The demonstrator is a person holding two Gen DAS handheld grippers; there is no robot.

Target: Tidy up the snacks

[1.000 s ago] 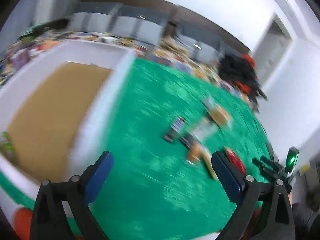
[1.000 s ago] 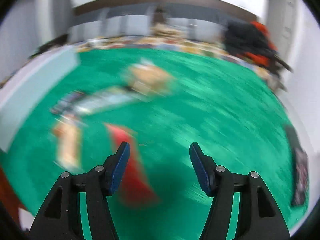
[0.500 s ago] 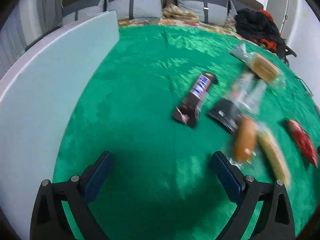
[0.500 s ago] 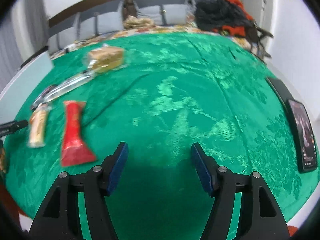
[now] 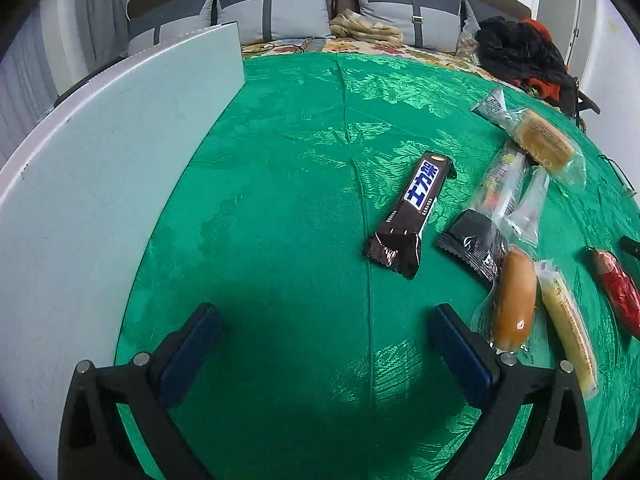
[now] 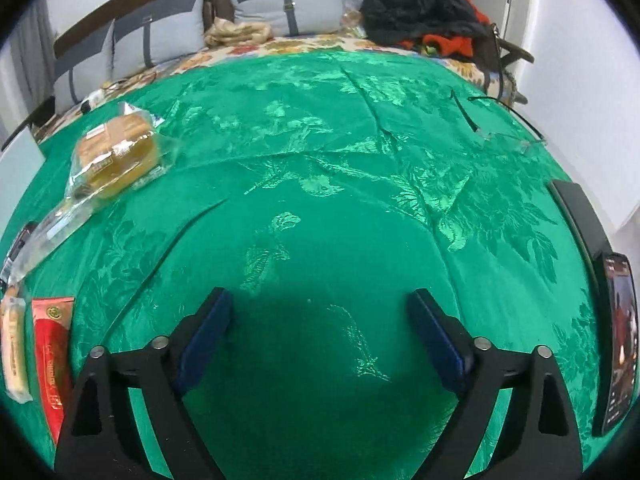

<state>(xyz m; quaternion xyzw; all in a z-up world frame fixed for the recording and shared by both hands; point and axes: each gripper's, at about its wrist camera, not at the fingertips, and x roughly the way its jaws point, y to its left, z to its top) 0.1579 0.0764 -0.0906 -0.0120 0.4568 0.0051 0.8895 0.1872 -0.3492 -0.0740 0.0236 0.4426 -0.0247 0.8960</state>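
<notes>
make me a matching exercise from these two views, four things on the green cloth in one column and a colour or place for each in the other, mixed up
Things:
1. chocolate bar
2. sausage packet
3. phone
4. white box

Descriptions:
A. red wrapper
B. far right edge of the cloth
C. brown wrapper, blue and white lettering
D. along the cloth's left side

Pairs: 1-C, 2-A, 3-B, 4-D
</notes>
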